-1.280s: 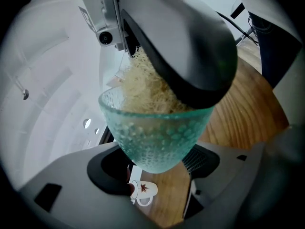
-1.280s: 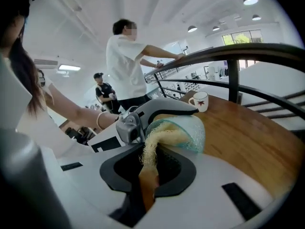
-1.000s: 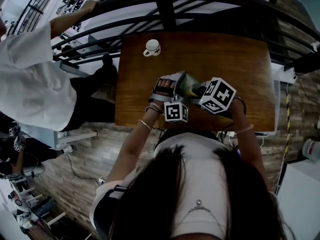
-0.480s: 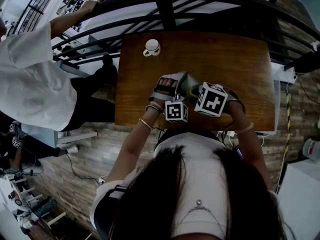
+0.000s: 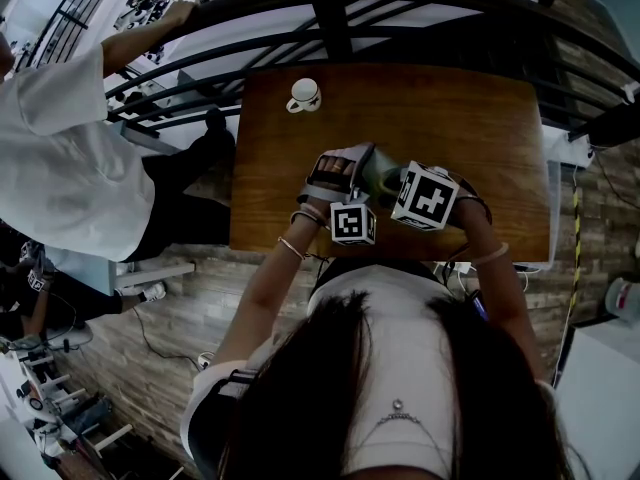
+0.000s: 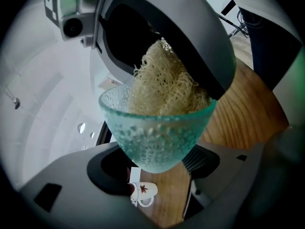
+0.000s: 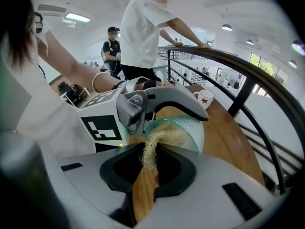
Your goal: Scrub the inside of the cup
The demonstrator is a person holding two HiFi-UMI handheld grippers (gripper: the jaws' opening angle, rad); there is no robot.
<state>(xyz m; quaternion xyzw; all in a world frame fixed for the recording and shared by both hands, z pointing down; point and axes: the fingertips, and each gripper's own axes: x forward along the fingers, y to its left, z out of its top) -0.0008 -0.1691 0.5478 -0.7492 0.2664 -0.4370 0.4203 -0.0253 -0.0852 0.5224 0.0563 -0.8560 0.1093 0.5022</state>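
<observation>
Mid-scrub here. The left claw (image 6: 155,168) is clamped on the lower part of the teal glass cup (image 6: 157,132), pads pressed against its narrow base from both sides. The cup is lifted clear of the wooden table (image 5: 480,118) with its mouth turned away from that claw, toward the other one.

The right claw (image 7: 150,173) has its jaws nearly together, pinching the wooden handle (image 7: 142,194) of a scrubber. Straight ahead of those jaws, the loofah head (image 7: 155,147) runs over the rim and down into the cup. From the left claw's side the pale fibres (image 6: 164,82) bulge well inside the bowl, and the grey body of the right claw hangs just beyond the rim.

Where are we? Cup picked up, scrubber picked up, head inserted: the scrubbing itself looks under way. I can't tell how much of the inner wall has been covered, since the pebbled glass gives nothing away. My read is that what's left is working round the wall and bottom, pulling the head out and setting things down. A white mug (image 5: 304,95) sits far beyond both claws at the table's far edge, untouched.
</observation>
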